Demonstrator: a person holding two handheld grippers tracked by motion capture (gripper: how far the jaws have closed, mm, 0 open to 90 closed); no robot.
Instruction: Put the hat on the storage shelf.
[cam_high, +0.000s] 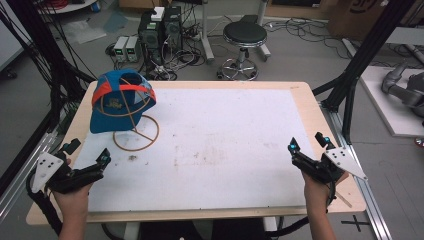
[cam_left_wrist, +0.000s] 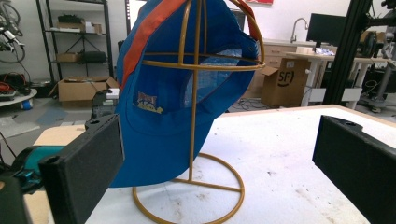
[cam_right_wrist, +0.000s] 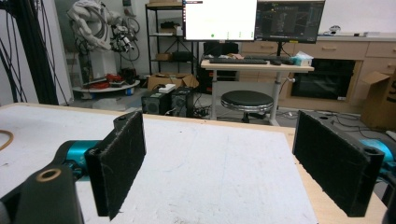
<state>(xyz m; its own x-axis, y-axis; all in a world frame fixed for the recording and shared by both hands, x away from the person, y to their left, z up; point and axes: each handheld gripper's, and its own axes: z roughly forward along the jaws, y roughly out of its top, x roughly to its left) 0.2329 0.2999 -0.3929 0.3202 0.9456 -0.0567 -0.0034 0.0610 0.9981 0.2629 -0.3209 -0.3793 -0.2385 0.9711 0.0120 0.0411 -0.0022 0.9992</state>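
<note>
Blue cap (cam_high: 119, 102) on wire stand (cam_high: 136, 131), both grippers' jaws apart

Right gripper (cam_right_wrist: 219, 158) jaws wide apart, nothing between; white table (cam_right_wrist: 219, 154); stool (cam_right_wrist: 246, 100)

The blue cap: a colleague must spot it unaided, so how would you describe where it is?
On the white mat covering the wooden table, look to the far left corner. There a gold wire stand with a ring base carries the blue cap, marked by an orange stripe.
</note>
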